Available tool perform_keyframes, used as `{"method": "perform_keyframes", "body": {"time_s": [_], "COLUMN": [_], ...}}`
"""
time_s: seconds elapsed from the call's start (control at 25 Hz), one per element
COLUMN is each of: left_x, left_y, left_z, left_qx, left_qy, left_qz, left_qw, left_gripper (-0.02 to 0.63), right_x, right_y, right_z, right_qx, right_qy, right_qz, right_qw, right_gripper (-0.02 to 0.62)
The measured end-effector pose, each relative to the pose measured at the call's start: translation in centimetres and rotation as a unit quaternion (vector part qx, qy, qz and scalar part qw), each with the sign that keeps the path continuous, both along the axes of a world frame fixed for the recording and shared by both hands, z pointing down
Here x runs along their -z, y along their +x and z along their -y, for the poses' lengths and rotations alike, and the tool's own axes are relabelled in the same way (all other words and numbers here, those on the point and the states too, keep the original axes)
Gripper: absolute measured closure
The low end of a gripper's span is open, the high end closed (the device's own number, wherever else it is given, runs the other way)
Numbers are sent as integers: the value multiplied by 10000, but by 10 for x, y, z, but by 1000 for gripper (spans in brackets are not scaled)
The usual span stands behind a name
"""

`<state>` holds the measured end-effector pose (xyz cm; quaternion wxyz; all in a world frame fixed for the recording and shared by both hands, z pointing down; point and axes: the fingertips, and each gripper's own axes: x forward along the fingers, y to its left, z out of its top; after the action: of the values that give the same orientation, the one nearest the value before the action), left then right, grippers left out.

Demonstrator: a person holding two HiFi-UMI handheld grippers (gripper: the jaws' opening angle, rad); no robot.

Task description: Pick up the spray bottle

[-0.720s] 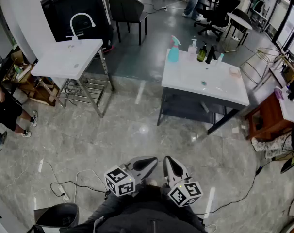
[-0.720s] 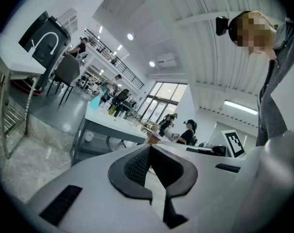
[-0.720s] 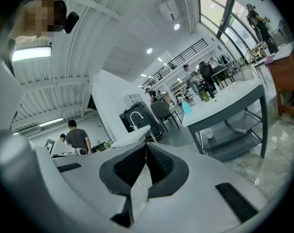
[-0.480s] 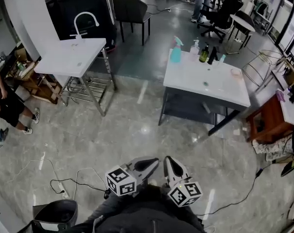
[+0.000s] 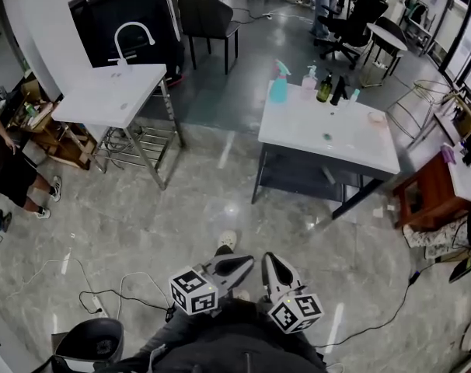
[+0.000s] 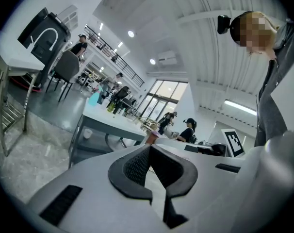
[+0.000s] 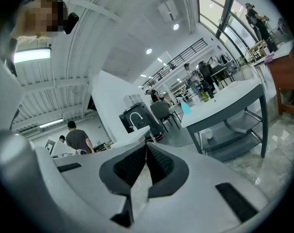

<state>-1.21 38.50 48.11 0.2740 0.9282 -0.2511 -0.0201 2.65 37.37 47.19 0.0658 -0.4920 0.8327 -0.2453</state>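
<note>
While both grippers hang at the person's waist, the approach step is in hand: the left gripper (image 5: 237,266) and right gripper (image 5: 271,267) are clenched on nothing. The spray bottle (image 5: 279,82) stands upright at the far left corner of the table (image 5: 298,130), well apart from both. Next move, by judgement: walk closer, part one pair of jaws, align them round the bottle body

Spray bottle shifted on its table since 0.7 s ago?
No. The spray bottle still stands at the far left corner of the white table, just left of the pump bottle, as before.
</note>
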Motion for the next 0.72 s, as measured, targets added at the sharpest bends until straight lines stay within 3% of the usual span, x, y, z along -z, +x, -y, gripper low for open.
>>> {"method": "perform_keyframes", "body": {"time_s": [0.72], "left_x": [14], "left_y": [17], "left_z": [138], "left_qx": [-320], "left_qy": [70], "left_qz": [-23], "left_qw": [9995], "left_gripper": [600], "right_x": [16], "right_y": [17], "right_z": [134], "right_qx": [-335], "right_qy": [92], "right_qz": [0], "right_qw": [9994], "right_gripper": [584]}}
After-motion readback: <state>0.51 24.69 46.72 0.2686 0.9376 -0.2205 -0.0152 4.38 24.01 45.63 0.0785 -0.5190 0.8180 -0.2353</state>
